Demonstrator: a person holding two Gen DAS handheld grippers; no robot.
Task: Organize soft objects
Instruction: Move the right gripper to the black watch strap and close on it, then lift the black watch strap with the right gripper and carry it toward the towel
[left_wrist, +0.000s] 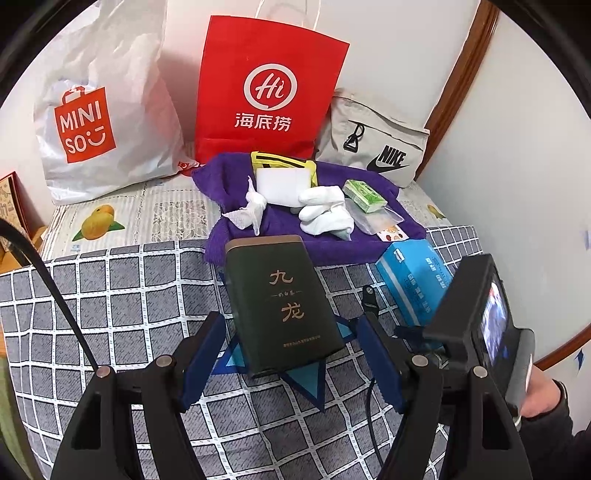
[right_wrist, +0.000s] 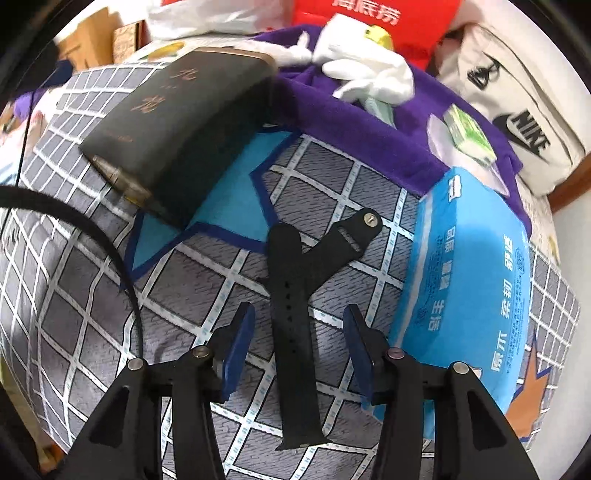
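Observation:
My left gripper (left_wrist: 291, 350) is open around the near end of a dark green tin (left_wrist: 282, 302) lying on the checked bedcover; the pads do not touch it. My right gripper (right_wrist: 299, 345) is open over two black watch straps (right_wrist: 299, 295) lying crossed on the cover. A purple towel (left_wrist: 332, 243) behind holds white socks (left_wrist: 323, 214), a crumpled tissue (left_wrist: 249, 210), a white pad (left_wrist: 282, 184), a green tissue pack (left_wrist: 364, 195) and a clear bag (left_wrist: 376, 221). A blue tissue pack (right_wrist: 476, 273) lies right of the straps.
A white Miniso bag (left_wrist: 103, 122), a red paper bag (left_wrist: 266, 92) and a grey Nike pouch (left_wrist: 373, 144) stand against the wall behind. The right gripper's body (left_wrist: 476, 317) sits at the right in the left wrist view. A black cable (right_wrist: 92, 236) crosses at left.

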